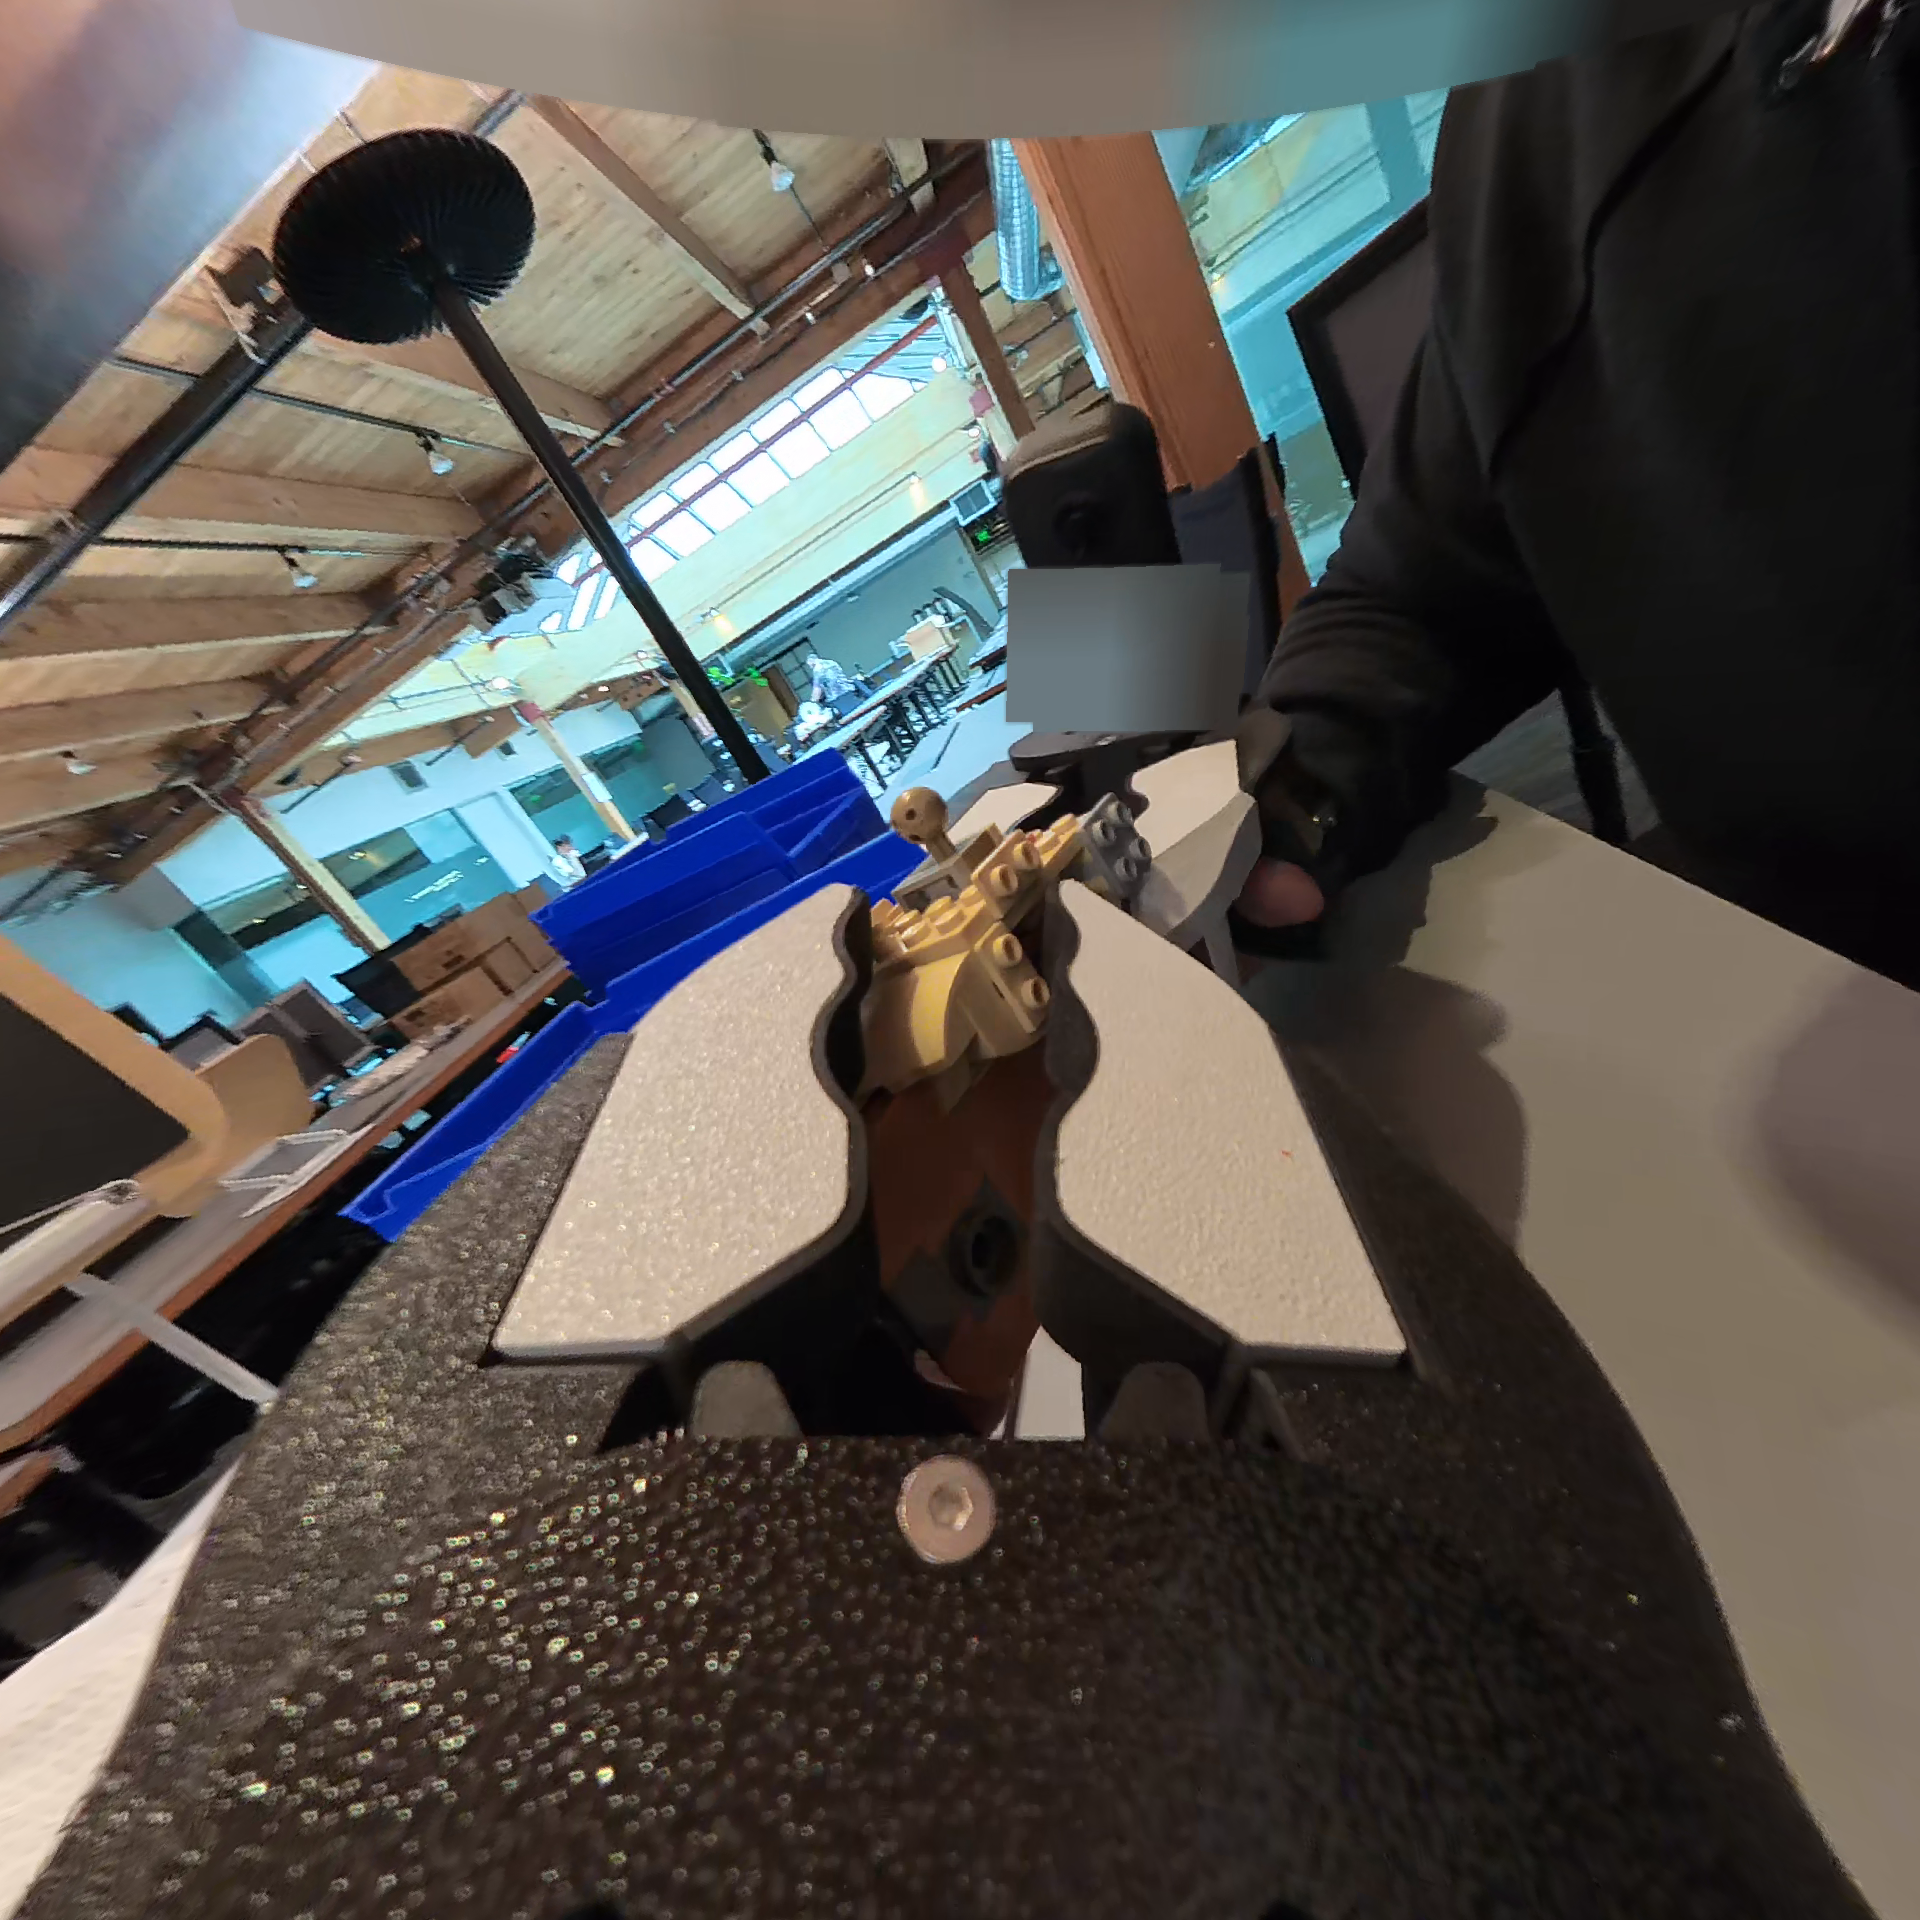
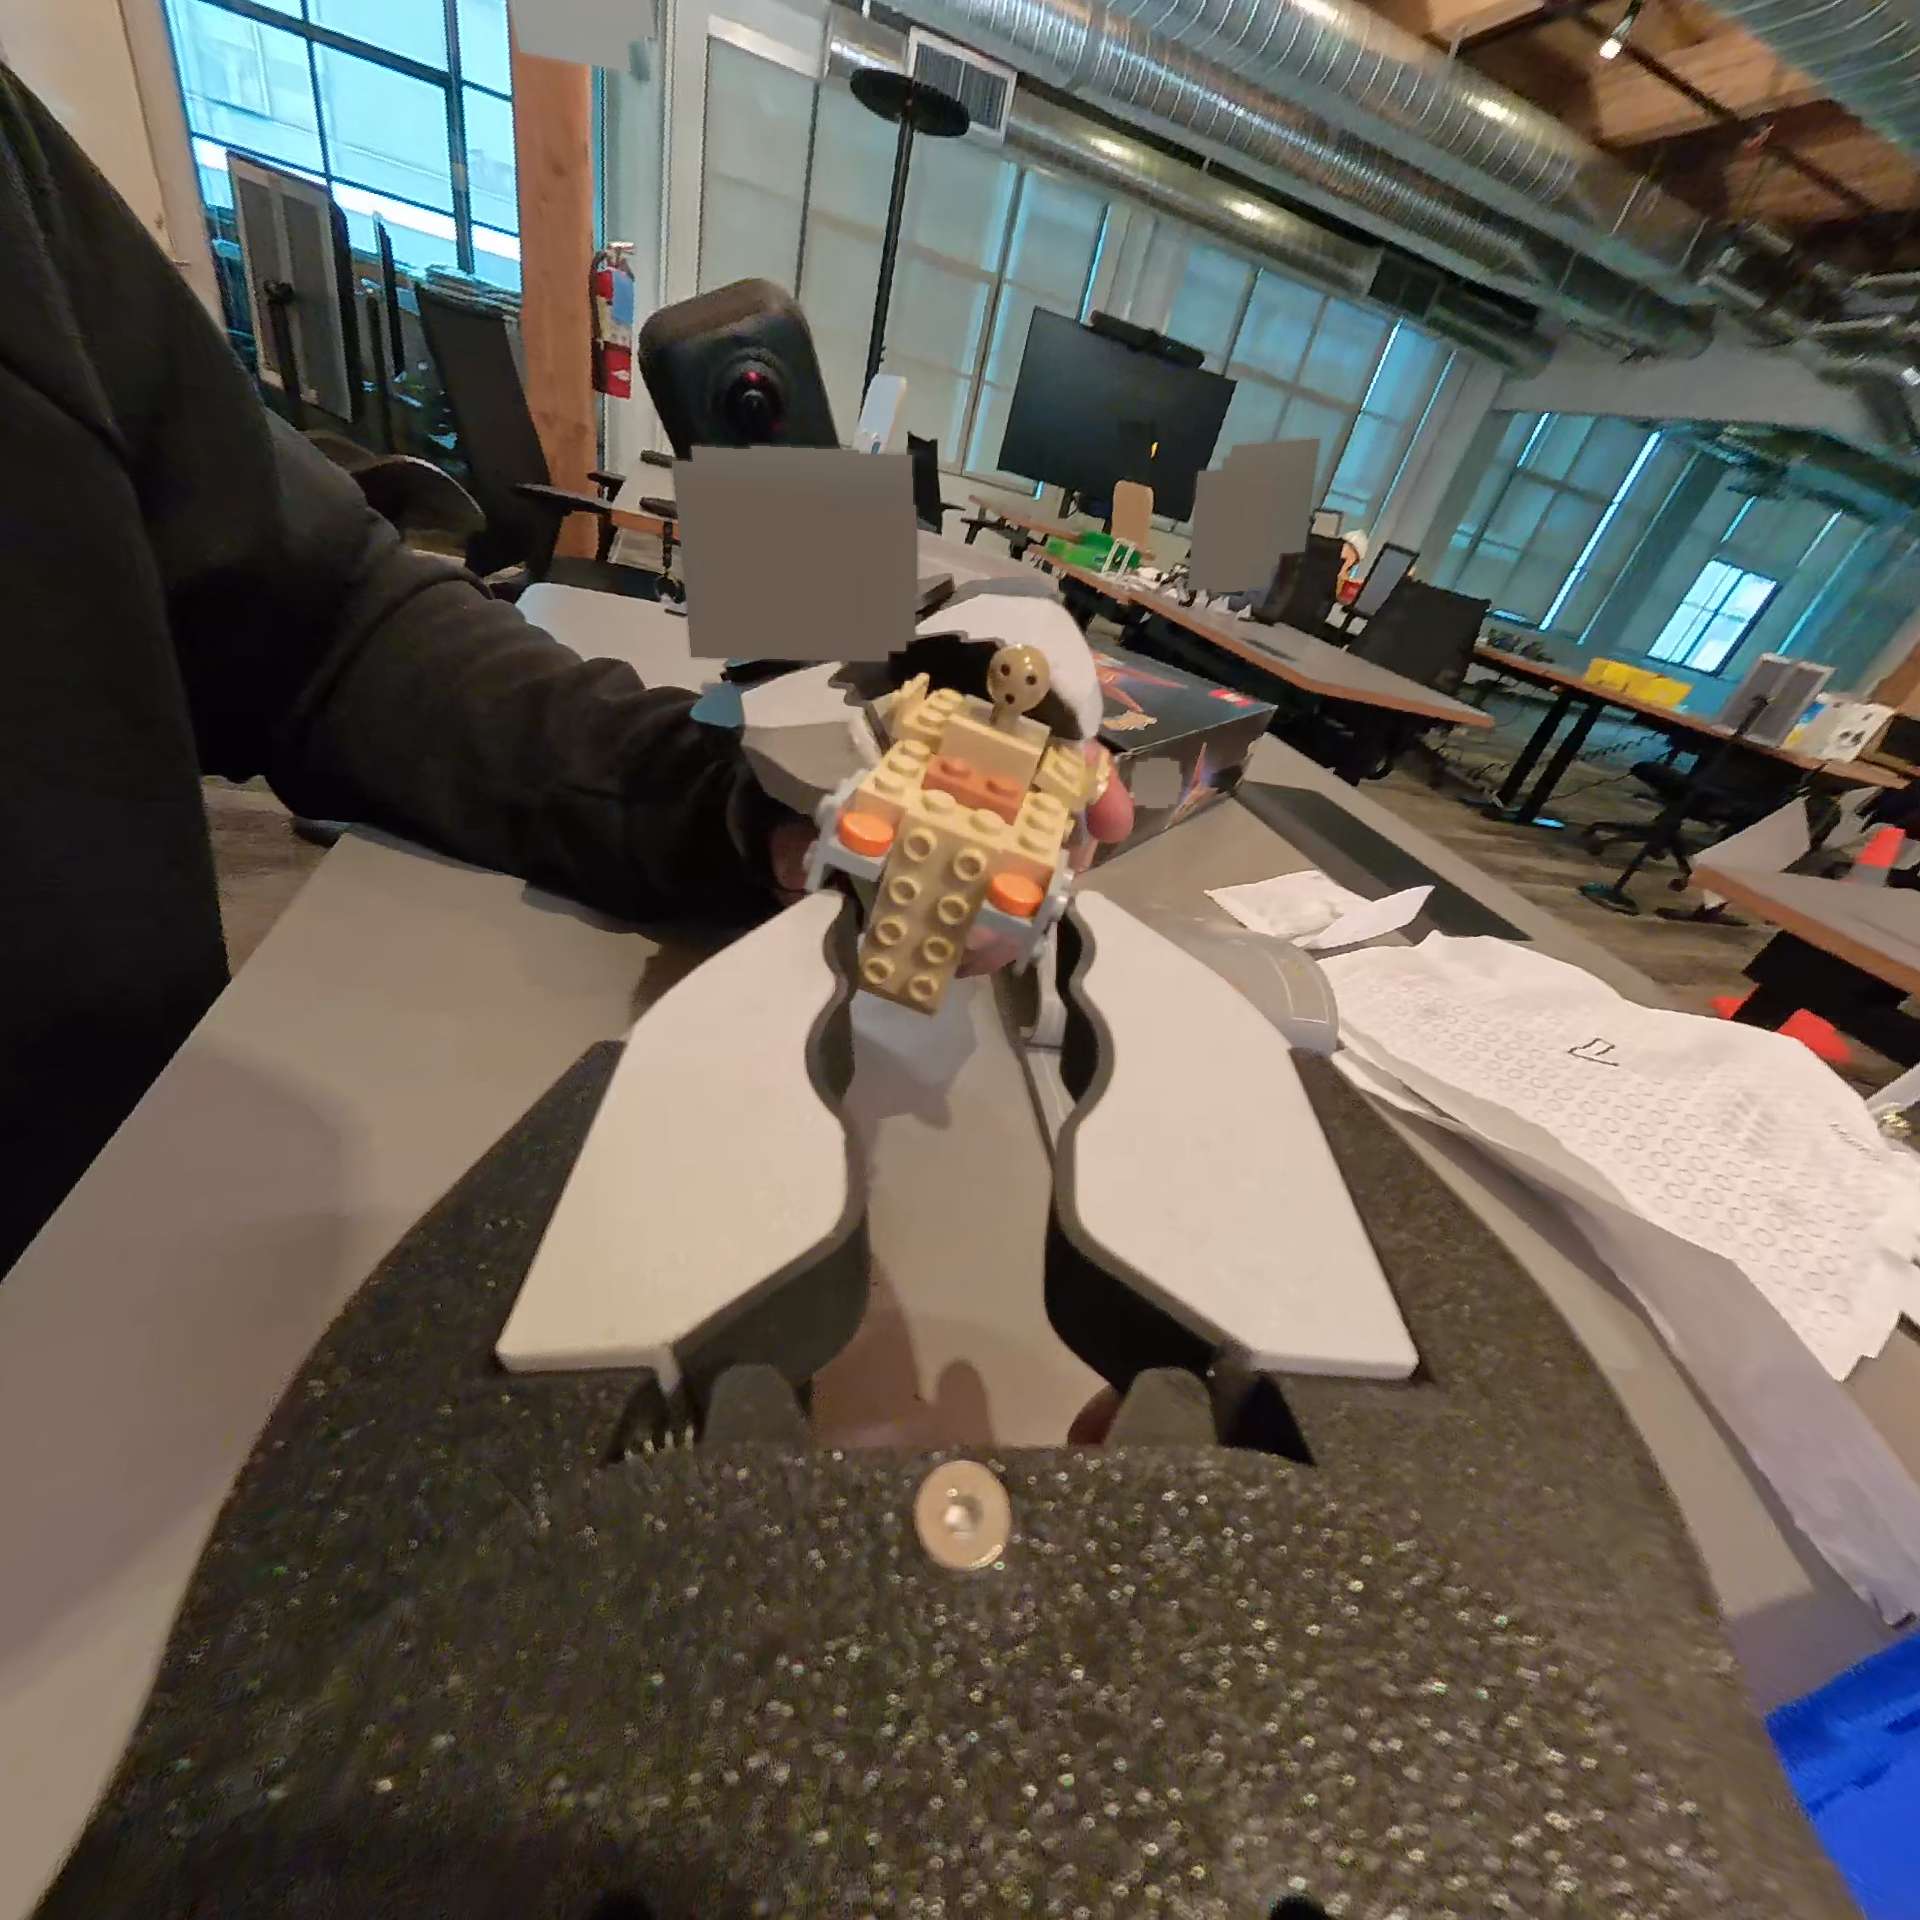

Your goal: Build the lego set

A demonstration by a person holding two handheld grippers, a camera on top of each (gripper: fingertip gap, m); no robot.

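A tan lego model point(image 2: 935, 883) with two orange round studs, a grey frame and a ball-topped pin point(image 2: 1015, 673) hangs in the air between both grippers. My right gripper point(image 2: 951, 935) clamps its near end at the grey frame. My left gripper point(image 2: 935, 686) faces it from beyond and clamps the far end. In the left wrist view my left gripper point(image 1: 961, 925) is shut on the tan model point(image 1: 966, 956), and my right gripper point(image 1: 1127, 831) holds the grey end point(image 1: 1122, 842) behind it. A person's gloved hand point(image 1: 1288, 883) holds the right gripper.
A grey-white table point(image 2: 364, 1039) lies below. White paper bags point(image 2: 1610, 1091) lie at the right, a dark lego box point(image 2: 1174, 748) behind the model. Blue bins point(image 1: 727, 862) stand along the table's far side, with a blue corner low at the right point(image 2: 1860, 1766). Only a small space, under 4 cm, lies between the two pairs of fingers.
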